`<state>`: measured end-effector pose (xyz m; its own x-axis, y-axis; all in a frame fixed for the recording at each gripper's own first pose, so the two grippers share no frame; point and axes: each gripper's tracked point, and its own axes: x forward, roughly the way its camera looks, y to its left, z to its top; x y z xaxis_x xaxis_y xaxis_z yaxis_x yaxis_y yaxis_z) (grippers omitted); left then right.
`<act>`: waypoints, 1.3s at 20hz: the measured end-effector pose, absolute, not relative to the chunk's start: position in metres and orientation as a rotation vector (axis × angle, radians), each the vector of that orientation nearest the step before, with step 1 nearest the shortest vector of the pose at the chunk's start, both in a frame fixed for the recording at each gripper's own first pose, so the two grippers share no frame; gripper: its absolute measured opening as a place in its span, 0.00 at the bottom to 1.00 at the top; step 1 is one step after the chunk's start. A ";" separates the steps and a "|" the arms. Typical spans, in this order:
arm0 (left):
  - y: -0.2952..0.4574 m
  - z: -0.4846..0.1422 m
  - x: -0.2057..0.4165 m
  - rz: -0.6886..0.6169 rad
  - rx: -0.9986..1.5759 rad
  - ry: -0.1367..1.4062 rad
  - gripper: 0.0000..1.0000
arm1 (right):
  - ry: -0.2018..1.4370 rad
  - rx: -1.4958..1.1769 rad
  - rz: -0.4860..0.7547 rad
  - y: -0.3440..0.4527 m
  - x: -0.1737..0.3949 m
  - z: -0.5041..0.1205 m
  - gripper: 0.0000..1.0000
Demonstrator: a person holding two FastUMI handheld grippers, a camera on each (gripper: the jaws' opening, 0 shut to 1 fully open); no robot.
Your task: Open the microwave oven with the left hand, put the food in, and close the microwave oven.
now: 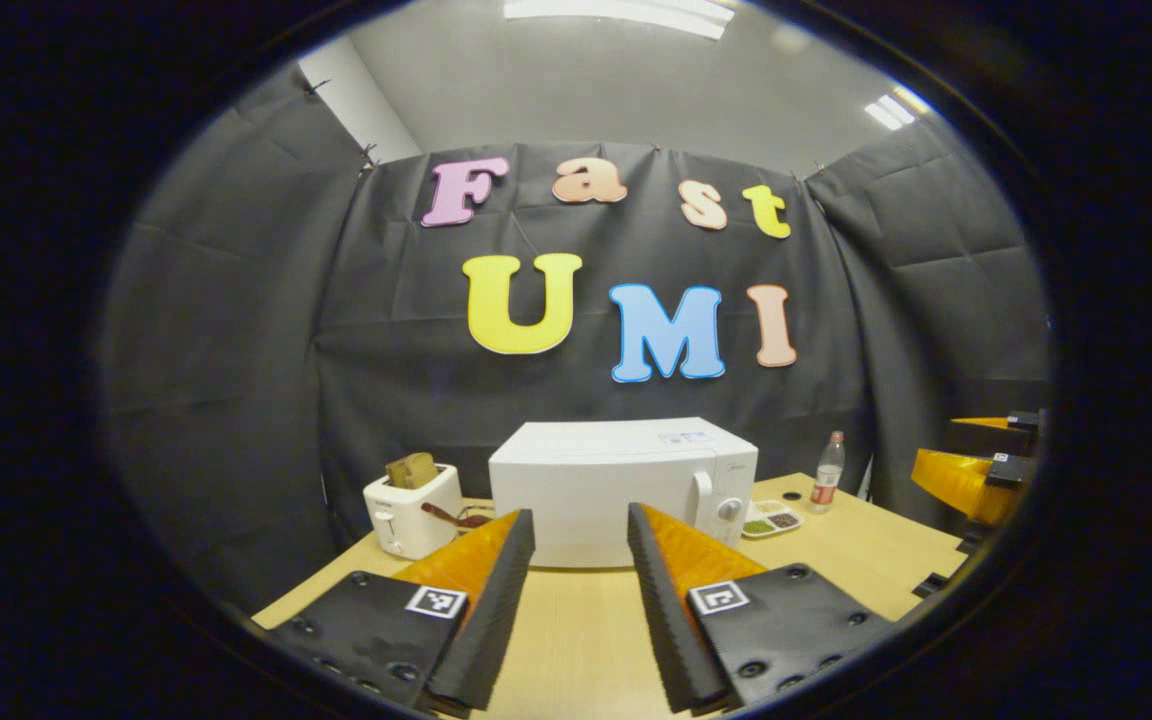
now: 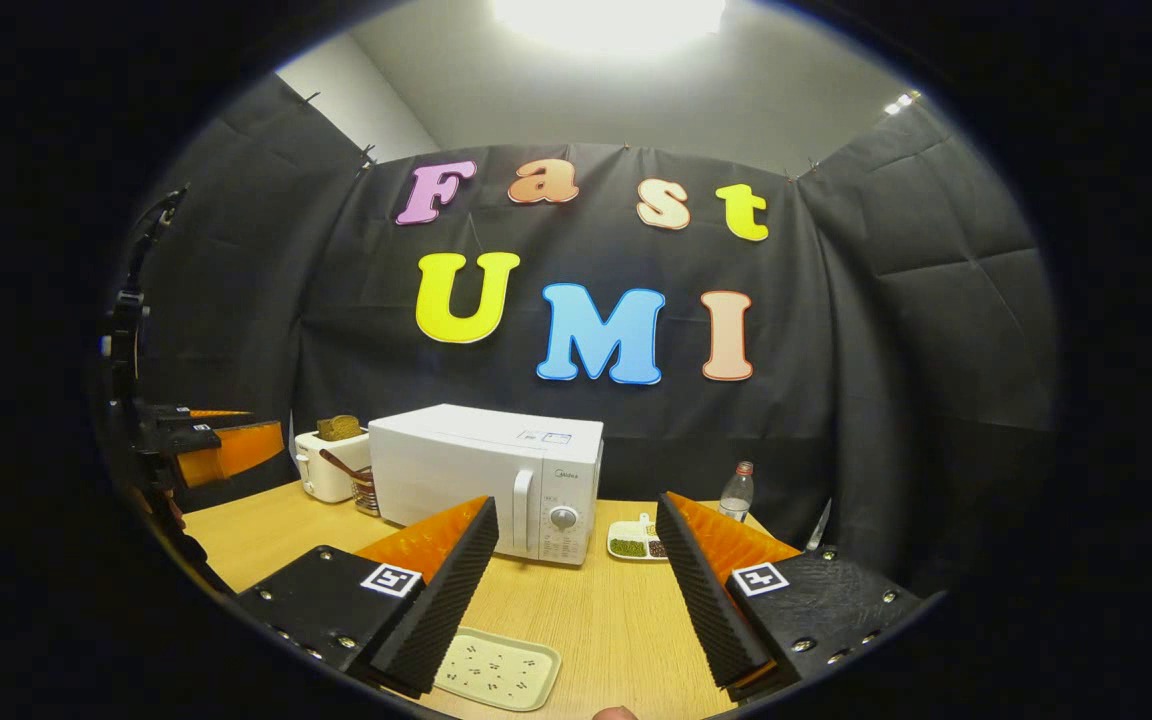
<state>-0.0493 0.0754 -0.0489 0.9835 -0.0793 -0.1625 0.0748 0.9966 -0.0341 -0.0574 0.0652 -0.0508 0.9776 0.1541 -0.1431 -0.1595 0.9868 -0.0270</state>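
A white microwave (image 1: 596,480) stands at the back of the wooden table (image 1: 836,560), door closed, with a vertical handle (image 1: 702,495) beside its dial. A small divided dish of green and brown food (image 1: 772,520) lies just right of it. My left gripper (image 1: 580,515) hovers open over the table in front of the microwave, holding nothing. In the right gripper view the microwave (image 2: 476,470) is ahead to the left and the food dish (image 2: 636,540) is straight ahead. My right gripper (image 2: 576,500) is open and holds nothing; it is seen from the left gripper view at the far right (image 1: 946,455).
A white toaster (image 1: 411,510) with bread in it stands left of the microwave, with a small basket (image 2: 364,490) between them. A plastic bottle (image 1: 827,472) stands behind the food dish. A pale speckled tray (image 2: 498,668) lies near the table's front edge under my right gripper. The left gripper (image 2: 256,432) hovers at far left.
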 end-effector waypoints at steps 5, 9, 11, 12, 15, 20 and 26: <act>0.091 -0.034 -0.070 -0.033 0.011 0.115 0.98 | 0.109 -0.046 0.153 0.071 -0.070 -0.040 0.97; 0.101 -0.028 -0.082 -0.003 0.002 0.090 1.00 | 0.102 -0.045 0.155 0.075 -0.075 -0.036 0.97; 0.105 -0.028 -0.084 0.009 0.000 0.085 1.00 | 0.099 -0.038 0.156 0.077 -0.077 -0.035 0.97; 0.107 -0.028 -0.084 0.013 -0.001 0.084 1.00 | 0.099 -0.035 0.156 0.078 -0.079 -0.034 0.97; 0.113 -0.025 -0.087 0.026 -0.010 0.074 1.00 | 0.093 -0.033 0.146 0.076 -0.082 -0.032 0.97; 0.116 -0.020 -0.089 0.042 0.006 0.049 1.00 | 0.091 -0.018 0.130 0.072 -0.084 -0.030 0.97; 0.115 -0.010 -0.091 0.039 0.029 0.029 1.00 | 0.064 -0.001 0.136 0.073 -0.087 -0.021 0.97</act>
<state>-0.0909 0.1148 -0.0100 0.9988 0.0399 -0.0285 -0.0390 0.9988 0.0298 -0.0874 0.0728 -0.0206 0.9888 0.1353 -0.0634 -0.1354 0.9908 0.0030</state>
